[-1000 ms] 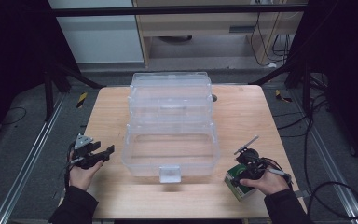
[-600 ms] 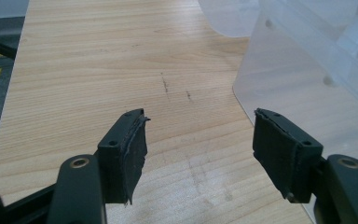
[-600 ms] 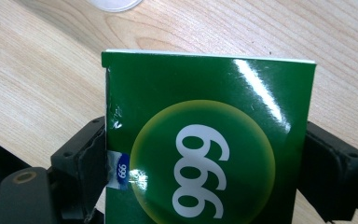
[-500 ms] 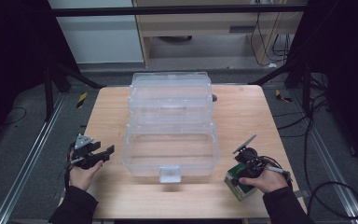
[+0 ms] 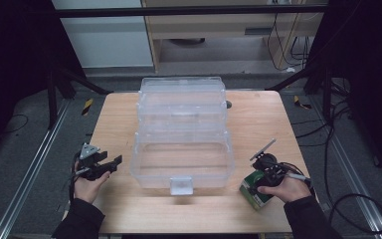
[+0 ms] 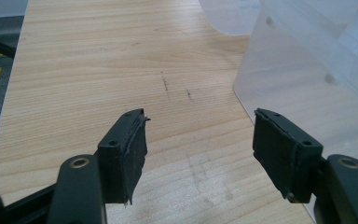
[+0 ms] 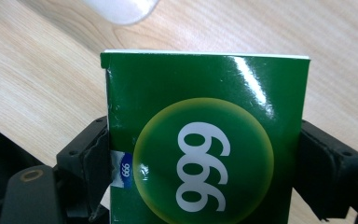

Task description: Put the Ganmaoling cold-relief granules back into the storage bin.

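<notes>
Right gripper (image 7: 200, 154), lower right, jaws just closing onto green box (image 7: 205, 140) on the table; left gripper (image 6: 200, 149) wide, empty. Risk: off-centre pinch may tilt the box.

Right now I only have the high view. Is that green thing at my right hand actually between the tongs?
Observer: Yes. The right tongs have just been closing, with the green box between them and a pad against each side.
Operator: Any marking on it?
Observer: A white 999 in a yellow circle on its glossy face.
Operator: And the left tongs?
Observer: The left tongs stand open over the table with nothing between them. The clear bin has its wall close beside one jaw.
</notes>
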The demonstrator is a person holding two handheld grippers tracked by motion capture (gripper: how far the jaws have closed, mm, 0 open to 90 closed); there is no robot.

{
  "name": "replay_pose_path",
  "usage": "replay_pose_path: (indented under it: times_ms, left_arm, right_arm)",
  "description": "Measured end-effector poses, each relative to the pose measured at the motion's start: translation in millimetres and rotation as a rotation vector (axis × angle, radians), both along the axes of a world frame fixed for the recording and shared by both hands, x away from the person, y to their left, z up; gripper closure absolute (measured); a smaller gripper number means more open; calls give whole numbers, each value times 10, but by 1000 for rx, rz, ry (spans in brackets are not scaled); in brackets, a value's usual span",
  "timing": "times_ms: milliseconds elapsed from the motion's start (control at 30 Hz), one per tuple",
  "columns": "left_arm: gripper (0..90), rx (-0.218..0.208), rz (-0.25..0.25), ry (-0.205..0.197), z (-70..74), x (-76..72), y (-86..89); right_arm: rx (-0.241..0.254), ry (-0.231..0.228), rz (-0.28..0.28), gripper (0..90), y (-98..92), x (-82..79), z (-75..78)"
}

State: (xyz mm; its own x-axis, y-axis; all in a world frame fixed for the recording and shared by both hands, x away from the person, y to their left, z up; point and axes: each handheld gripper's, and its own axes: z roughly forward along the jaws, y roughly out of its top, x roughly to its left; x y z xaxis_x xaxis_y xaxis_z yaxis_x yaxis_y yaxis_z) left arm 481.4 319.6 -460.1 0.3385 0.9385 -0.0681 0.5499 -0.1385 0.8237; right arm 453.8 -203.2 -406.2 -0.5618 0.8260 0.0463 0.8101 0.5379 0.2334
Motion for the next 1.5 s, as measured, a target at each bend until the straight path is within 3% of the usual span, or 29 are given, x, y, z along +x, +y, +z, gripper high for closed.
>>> replay_pose_path:
  times_ms: [567, 867, 1100, 1233, 1267, 1500]
  left_arm:
    - [342, 5, -4, 4, -7, 2, -6]
    - [342, 9, -8, 9, -18, 6, -10]
    - [342, 12, -10, 11, -23, 8, -17]
    - [342, 10, -10, 13, -27, 10, -17]
    - [342, 11, -11, 14, -29, 10, -18]
    - [342, 12, -12, 13, -31, 14, -16]
  right_arm:
    - [6, -83, 89, 171, -63, 126, 468]
    - [-27, -107, 142, 170, -96, 217, 724]
    - [7, -132, 250, 171, 6, 307, 955]
    - [6, -149, 295, 171, 59, 342, 1039]
    - [1, -160, 328, 171, 99, 365, 1081]
    - [-7, -166, 422, 171, 265, 422, 1143]
